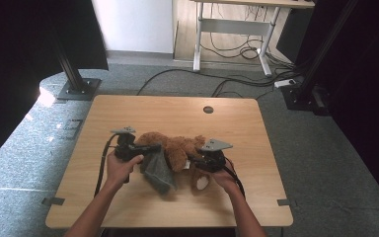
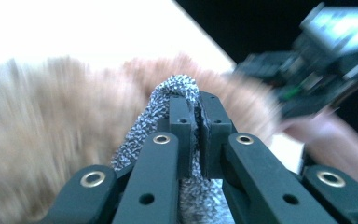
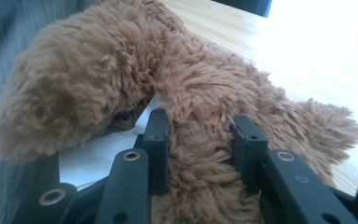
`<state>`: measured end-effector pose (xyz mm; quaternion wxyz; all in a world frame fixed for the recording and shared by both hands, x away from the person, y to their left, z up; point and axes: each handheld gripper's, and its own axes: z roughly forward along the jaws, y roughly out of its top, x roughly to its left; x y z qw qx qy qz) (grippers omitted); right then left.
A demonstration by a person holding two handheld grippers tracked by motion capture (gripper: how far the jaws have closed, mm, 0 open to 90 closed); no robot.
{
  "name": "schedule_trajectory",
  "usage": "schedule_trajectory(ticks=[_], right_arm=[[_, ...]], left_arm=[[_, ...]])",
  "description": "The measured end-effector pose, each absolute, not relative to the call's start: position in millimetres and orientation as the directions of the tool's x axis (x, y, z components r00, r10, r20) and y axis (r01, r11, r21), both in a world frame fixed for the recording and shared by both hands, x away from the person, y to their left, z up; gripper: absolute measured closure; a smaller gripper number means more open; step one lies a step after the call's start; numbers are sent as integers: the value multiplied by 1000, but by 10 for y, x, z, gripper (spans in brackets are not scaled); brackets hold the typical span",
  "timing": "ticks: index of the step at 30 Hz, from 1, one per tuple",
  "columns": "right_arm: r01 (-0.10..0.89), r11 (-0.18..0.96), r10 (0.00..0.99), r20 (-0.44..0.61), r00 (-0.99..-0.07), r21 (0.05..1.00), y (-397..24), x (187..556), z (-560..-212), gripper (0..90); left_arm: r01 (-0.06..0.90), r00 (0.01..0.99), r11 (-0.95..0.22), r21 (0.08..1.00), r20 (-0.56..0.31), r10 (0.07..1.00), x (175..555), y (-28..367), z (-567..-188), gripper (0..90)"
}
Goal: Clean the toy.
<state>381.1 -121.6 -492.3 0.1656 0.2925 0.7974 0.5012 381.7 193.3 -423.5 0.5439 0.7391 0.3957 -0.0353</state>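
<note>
The left gripper pinches a fold of grey knitted cloth. Beyond it, the right gripper clenches a limb of the shaggy brown plush bear.

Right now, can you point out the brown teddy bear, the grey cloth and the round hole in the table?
brown teddy bear (image 3: 121, 60), right gripper view, on its furry body.
grey cloth (image 2: 177, 86), left gripper view, on the fold above the jaws.
round hole (image 1: 208, 109), high view, on its dark middle.
</note>
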Motion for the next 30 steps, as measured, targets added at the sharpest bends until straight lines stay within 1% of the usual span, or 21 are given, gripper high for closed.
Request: schedule_trajectory(ticks=[1, 3, 6, 10, 14, 16, 17, 18, 19, 21, 22, 23, 25, 28, 30], right_arm=[[286, 338, 629, 11, -777, 897, -1204, 3772, -4922, 640], [246, 357, 615, -28, -788, 901, -1171, 3685, -4929, 638], [194, 376, 589, -72, -805, 906, -1134, 3575, -4951, 632], [158, 380, 577, -99, -811, 912, -1130, 3480, -4987, 623], [142, 382, 569, -111, -815, 913, -1149, 3415, -5007, 597], [140, 388, 562, -113, -820, 911, -1156, 3385, -5017, 557], [140, 383, 566, -112, -817, 913, -1161, 3370, -5018, 529], [151, 369, 570, -94, -817, 917, -1174, 3357, -5002, 487], [161, 356, 572, -78, -817, 921, -1185, 3352, -4983, 463], [200, 299, 580, -11, -815, 933, -1244, 3346, -4899, 415], [215, 272, 587, 16, -809, 938, -1287, 3347, -4832, 368], [220, 262, 599, 20, -801, 940, -1311, 3346, -4793, 335], [243, 268, 630, 21, -776, 932, -1362, 3372, -4716, 253], [323, 300, 651, 55, -757, 897, -1398, 3484, -4736, 199], [381, 333, 641, 89, -762, 862, -1388, 3556, -4822, 166]], left_arm=[[607, 694, -95, 789, -468, 546, 3808, 1932, -4114, 849], [591, 708, -104, 800, -452, 542, 3822, 1888, -3997, 847], [601, 712, -151, 785, -440, 547, 3922, 1708, -3971, 840], [670, 679, -194, 717, -486, 550, 4127, 1477, -4216, 834], [729, 643, -251, 637, -513, 569, 4215, 1367, -4533, 835], [759, 614, -203, 619, -575, 540, 4214, 1419, -4673, 844], [760, 609, -184, 623, -585, 535, 4190, 1451, -4715, 848], [756, 612, -182, 629, -581, 537, 4171, 1460, -4734, 853], [749, 620, -190, 634, -571, 539, 4144, 1473, -4746, 855], [738, 627, -184, 649, -559, 544, 4093, 1498, -4755, 856], [738, 627, -182, 650, -559, 543, 4082, 1505, -4761, 857], [738, 626, -177, 651, -563, 539, 4070, 1512, -4770, 857], [734, 629, -172, 657, -560, 539, 4041, 1518, -4776, 857], [724, 638, -173, 668, -553, 536, 3999, 1534, -4780, 857], [721, 639, -165, 673, -554, 534, 3970, 1552, -4790, 857]])
